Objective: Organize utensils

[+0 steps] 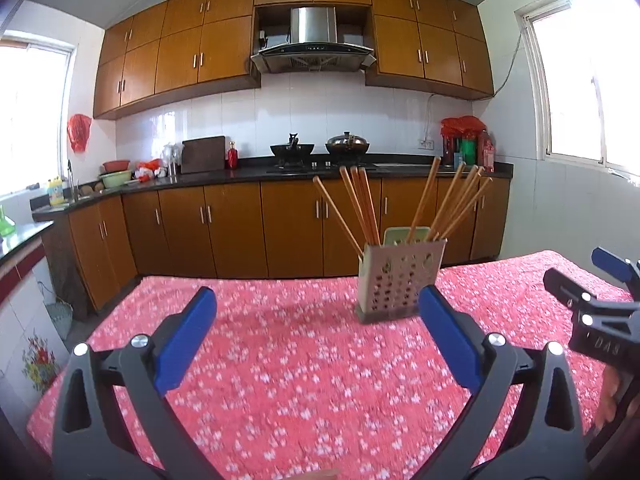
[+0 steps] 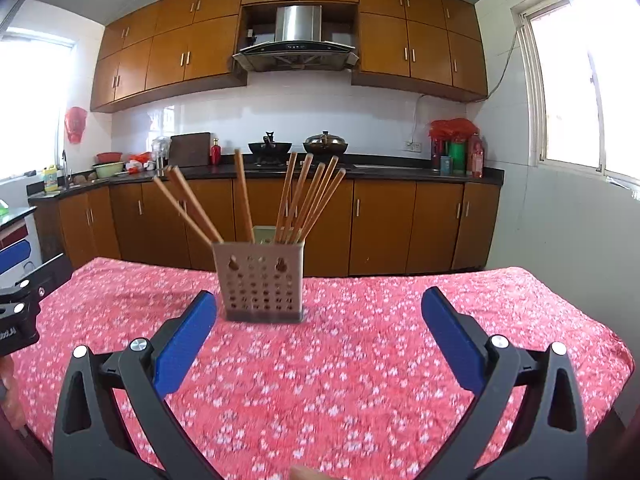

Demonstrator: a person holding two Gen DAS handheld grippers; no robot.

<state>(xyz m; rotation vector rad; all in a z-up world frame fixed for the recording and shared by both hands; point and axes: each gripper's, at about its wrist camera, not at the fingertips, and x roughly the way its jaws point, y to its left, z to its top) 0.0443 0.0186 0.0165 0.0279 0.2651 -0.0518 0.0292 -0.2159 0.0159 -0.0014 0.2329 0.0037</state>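
Observation:
A beige perforated utensil holder (image 1: 400, 280) (image 2: 260, 280) stands upright on the red flowered tablecloth (image 1: 280, 360) (image 2: 360, 360). Several wooden chopsticks (image 1: 360, 204) (image 2: 308, 196) stand in it, fanned out left and right. My left gripper (image 1: 318, 304) is open and empty, with the holder just beyond its right finger. My right gripper (image 2: 319, 304) is open and empty, with the holder just beyond its left finger. The right gripper also shows at the right edge of the left wrist view (image 1: 592, 300), and the left gripper at the left edge of the right wrist view (image 2: 20, 304).
The table ends just behind the holder. Beyond a strip of floor runs a dark kitchen counter (image 1: 400, 170) with brown cabinets, a stove with two pans (image 1: 320, 146), a cutting board (image 1: 203, 154) and bottles (image 1: 468, 146). Windows are on both sides.

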